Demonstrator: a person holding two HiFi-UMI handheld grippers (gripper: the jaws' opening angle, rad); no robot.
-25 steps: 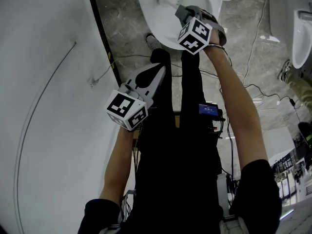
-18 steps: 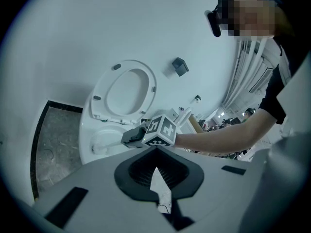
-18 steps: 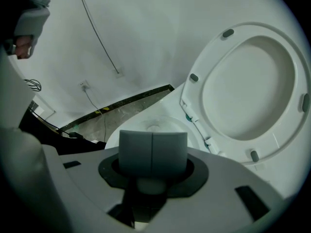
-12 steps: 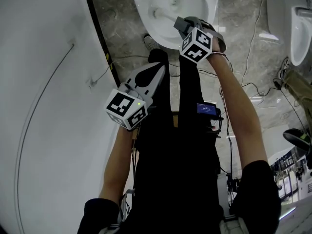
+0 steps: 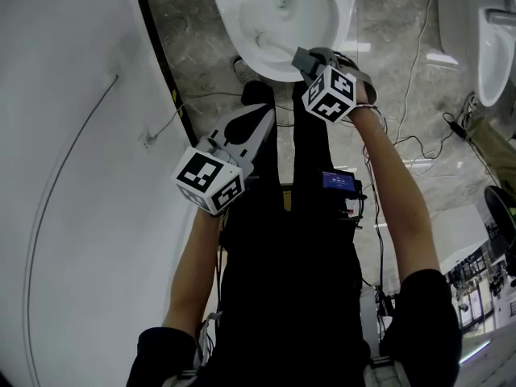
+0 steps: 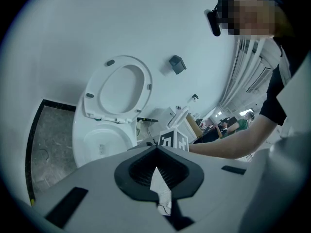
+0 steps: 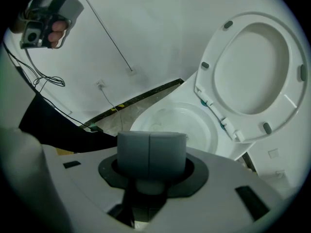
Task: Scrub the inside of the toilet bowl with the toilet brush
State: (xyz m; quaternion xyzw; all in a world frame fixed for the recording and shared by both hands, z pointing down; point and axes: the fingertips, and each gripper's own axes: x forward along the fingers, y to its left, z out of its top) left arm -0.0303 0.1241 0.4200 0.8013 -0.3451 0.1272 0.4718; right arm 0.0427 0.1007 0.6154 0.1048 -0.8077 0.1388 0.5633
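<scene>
From where the person stands, the toilet bowl [image 5: 226, 18] sits at twelve o'clock with its seat [image 7: 252, 67] raised. The right gripper [image 5: 306, 58] is clamped tight on the grey handle of the toilet brush [image 5: 278, 45]. The brush reaches down into the bowl, with its head against the near wall at about seven o'clock of the opening. The left gripper [image 5: 263, 119] hangs back at eight o'clock with its jaws pressed together on nothing. Scrubbing looks under way. The far wall and the right side probably remain, though the porcelain doesn't show how much is cleaned.
</scene>
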